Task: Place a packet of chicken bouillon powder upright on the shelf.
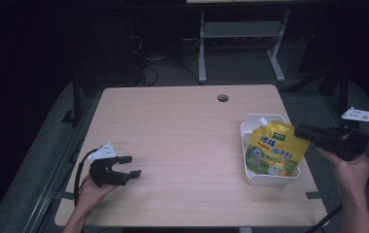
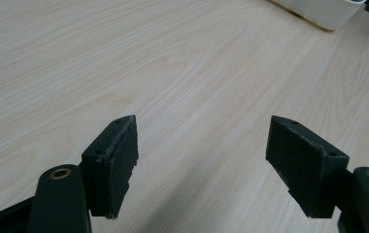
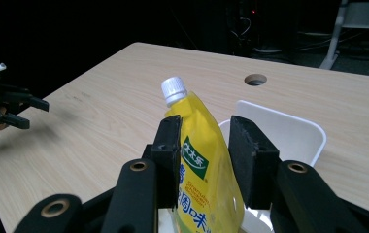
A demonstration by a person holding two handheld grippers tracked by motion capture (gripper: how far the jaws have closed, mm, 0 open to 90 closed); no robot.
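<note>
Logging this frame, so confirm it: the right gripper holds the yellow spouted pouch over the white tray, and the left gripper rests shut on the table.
Not quite. The left gripper is open: the left gripper view shows its jaws wide apart over bare table. The rest stands: the right gripper holds the yellow spouted pouch over the white tray.

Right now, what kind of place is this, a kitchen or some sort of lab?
Most likely a lab or office workroom, not a kitchen. The light wood desk has a cable hole, cables trail on the floor behind it, and another desk's metal frame stands beyond in a dark room.
</note>
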